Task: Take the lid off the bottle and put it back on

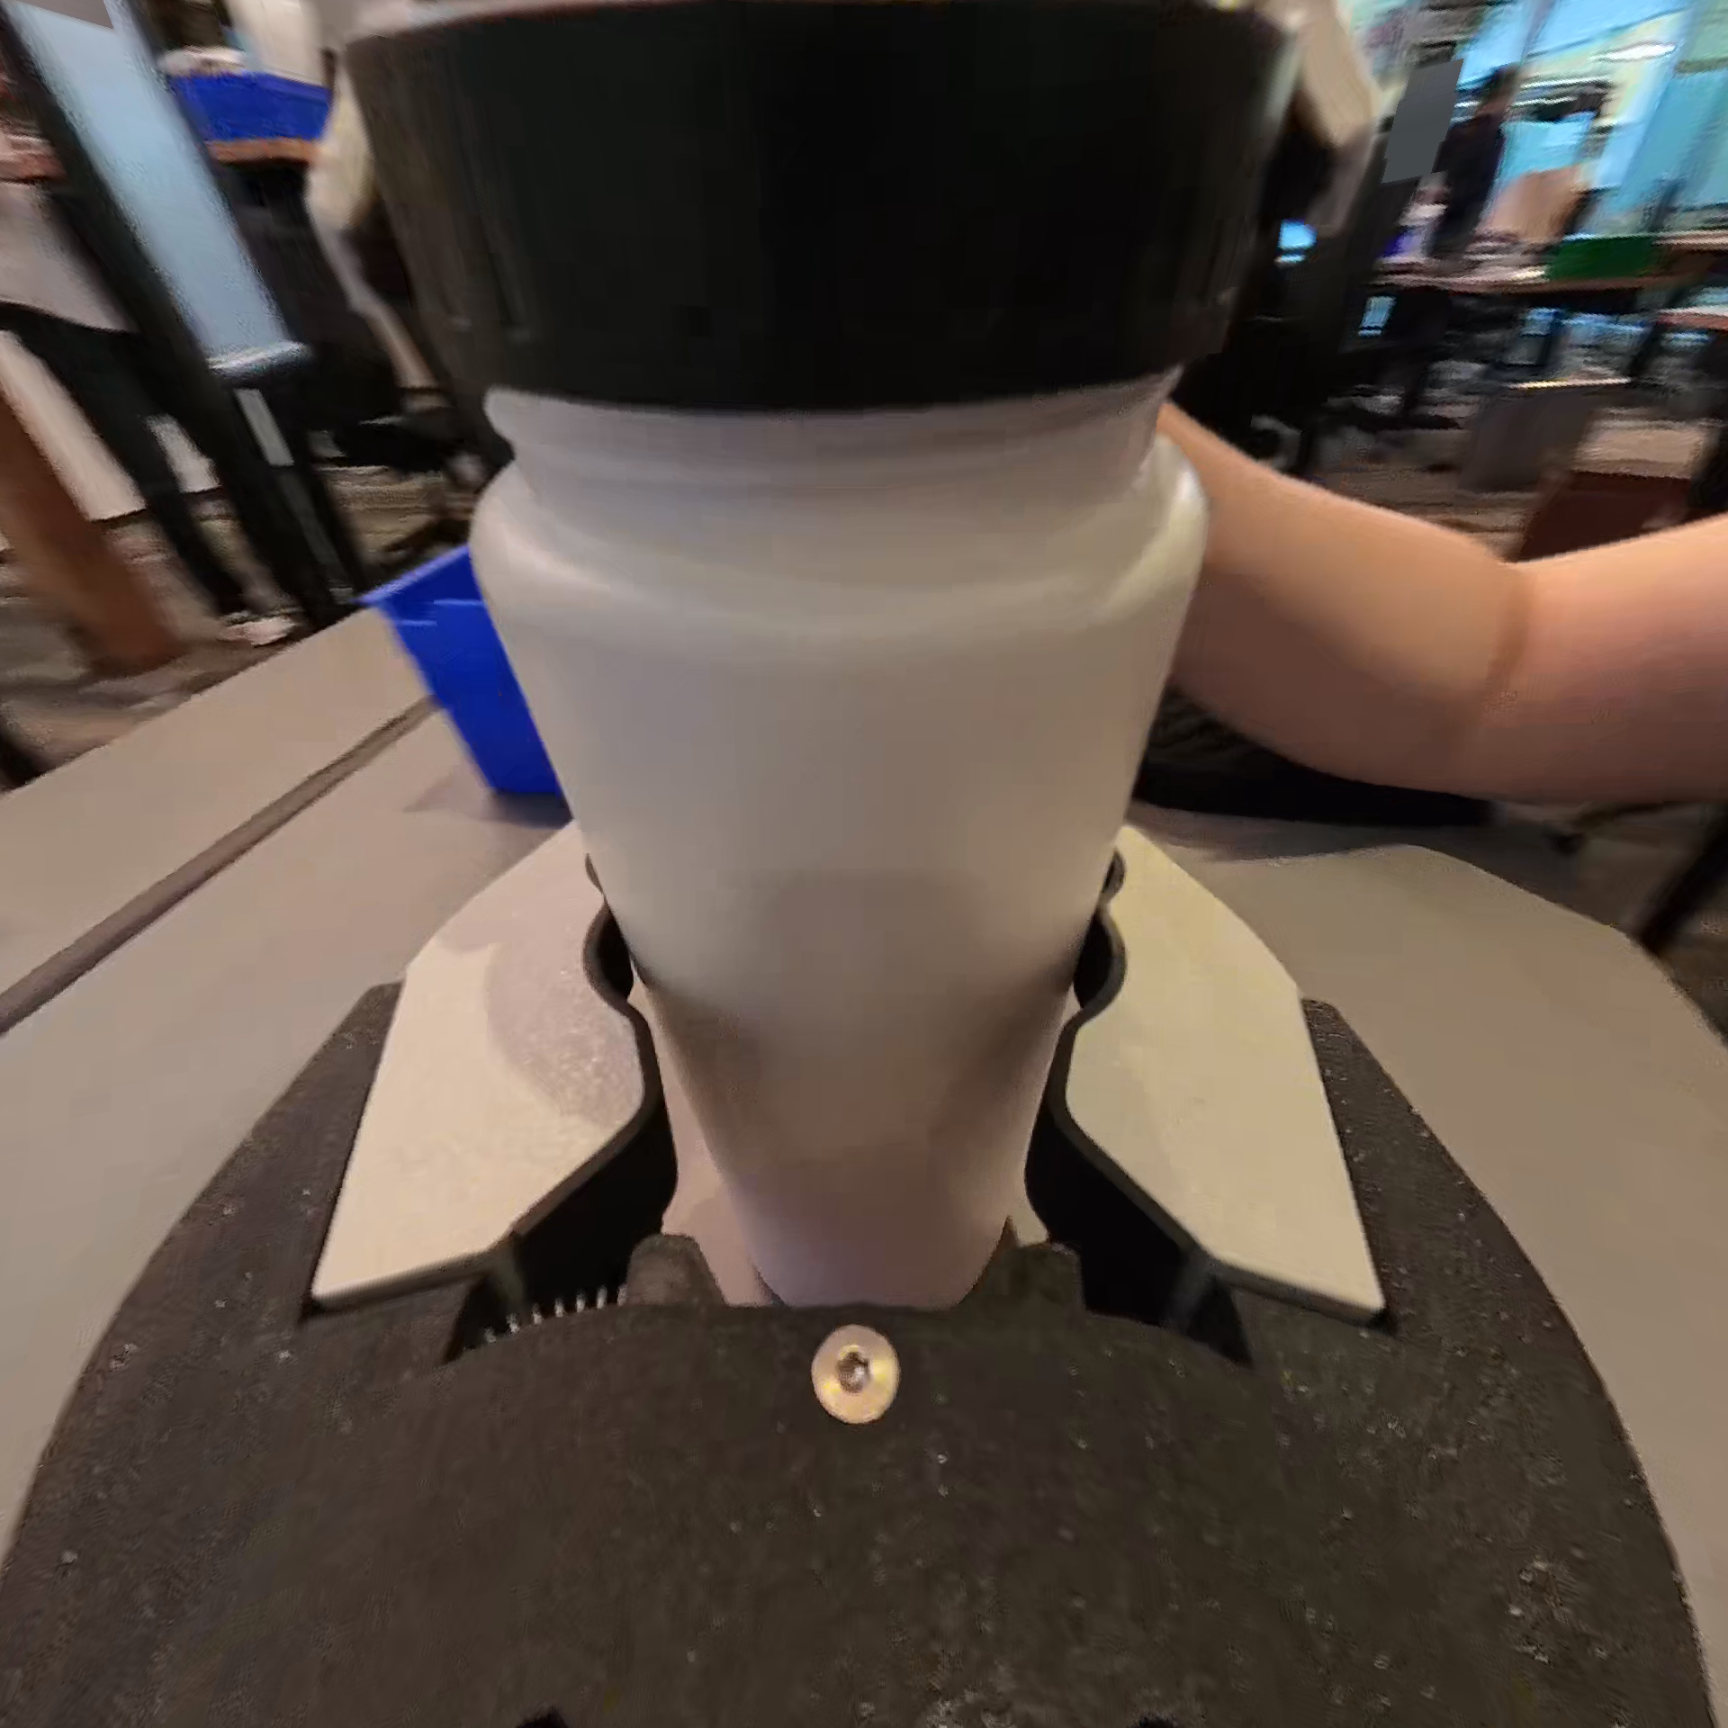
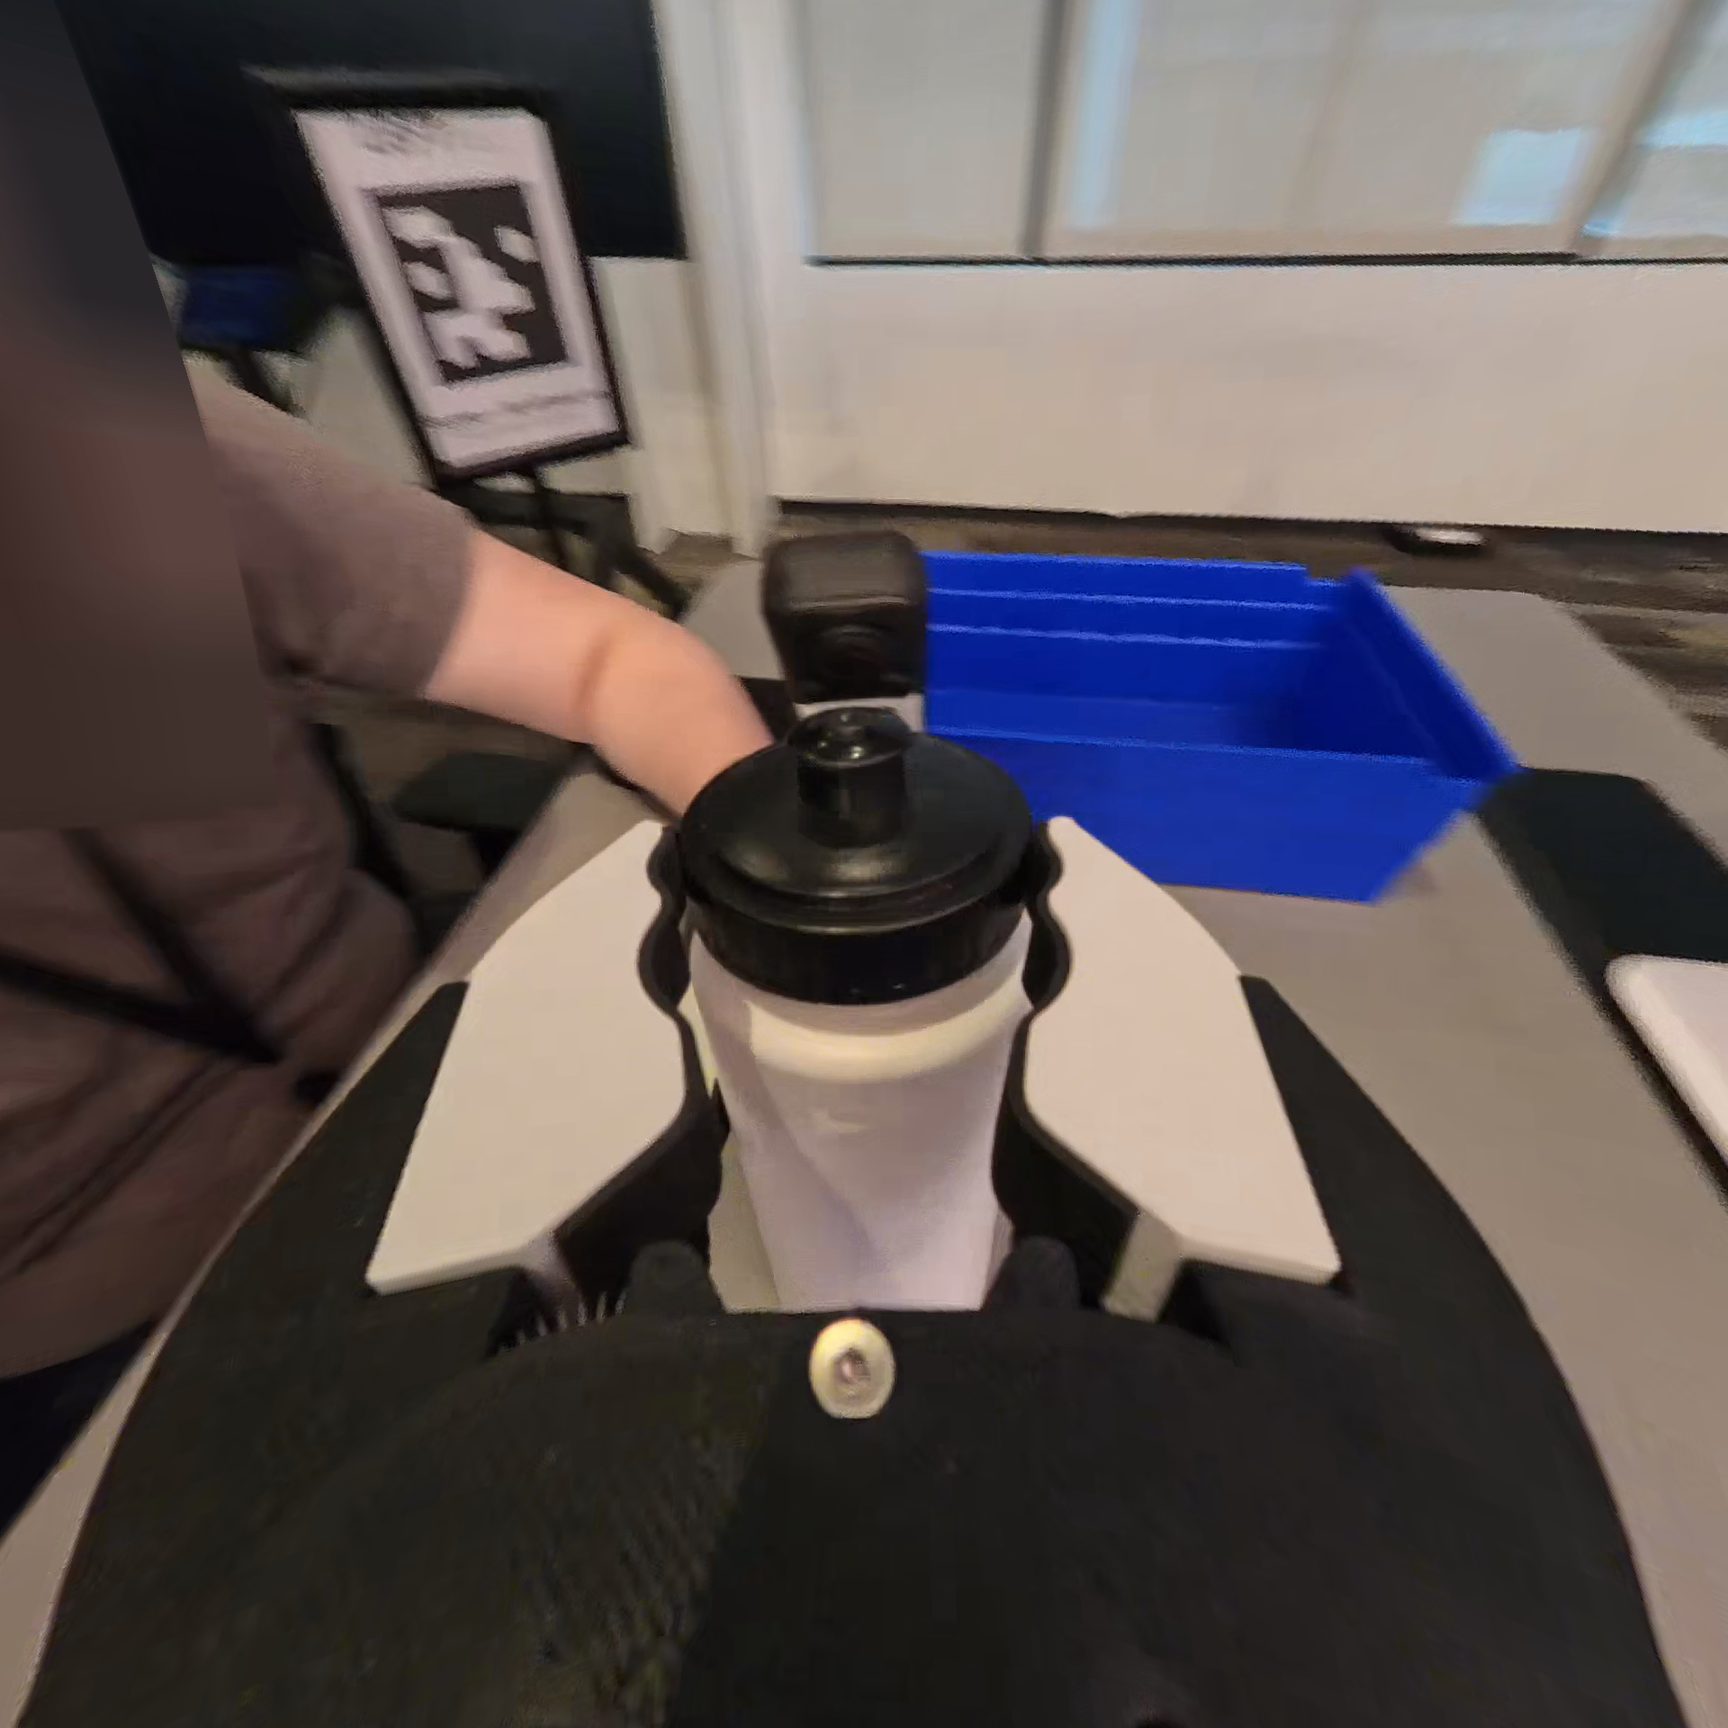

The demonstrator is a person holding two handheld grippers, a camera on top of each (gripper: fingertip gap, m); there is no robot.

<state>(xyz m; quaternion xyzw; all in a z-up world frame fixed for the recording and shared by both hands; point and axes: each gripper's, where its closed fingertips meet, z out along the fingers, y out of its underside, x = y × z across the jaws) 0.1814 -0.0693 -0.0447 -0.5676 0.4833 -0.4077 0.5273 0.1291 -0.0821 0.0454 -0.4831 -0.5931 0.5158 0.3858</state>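
Note:
A white bottle (image 1: 842, 701) stands upright with a black spouted lid (image 1: 804, 206) on its neck; a band of bare neck shows below the lid. My left gripper (image 1: 856, 888) is shut on the bottle's lower body. In the right wrist view the lid (image 2: 898, 842) sits between the fingertips of my right gripper (image 2: 856, 870), which is shut on its rim, with the bottle (image 2: 860, 1103) below it. The black camera block of the left gripper (image 2: 842, 617) shows just behind the lid.
A blue bin (image 2: 1216, 748) stands on the grey table (image 2: 1449, 1075) behind the bottle; it also shows in the left wrist view (image 1: 468, 673). A white flat object (image 2: 1683, 1038) lies at the right edge. The person's arm (image 1: 1403, 673) reaches in from the right.

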